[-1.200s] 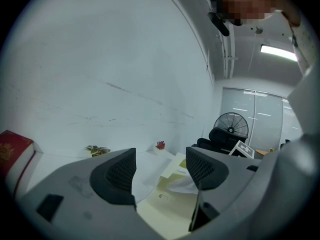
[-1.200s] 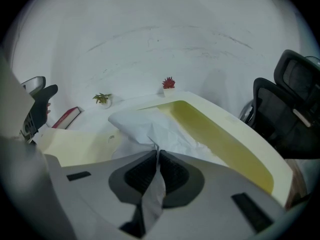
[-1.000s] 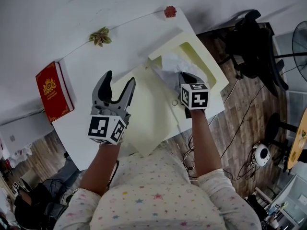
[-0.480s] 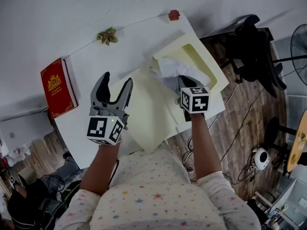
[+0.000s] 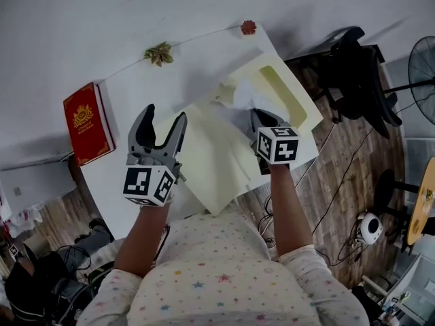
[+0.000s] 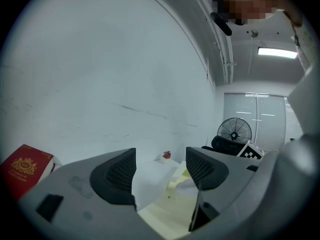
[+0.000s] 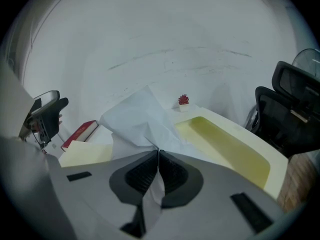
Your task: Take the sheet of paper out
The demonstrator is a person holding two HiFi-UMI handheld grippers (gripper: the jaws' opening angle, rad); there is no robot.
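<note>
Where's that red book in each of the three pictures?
Head view: red book at the table's left edge.
Left gripper view: lower left corner.
Right gripper view: low, left of the white paper.
Shared landmark: small red ornament at the table's far corner.

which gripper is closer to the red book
Left. The left gripper hangs open beside the red book; the right gripper is farther off, across the cream lid, shut on the sheet of paper by the open box.
</note>
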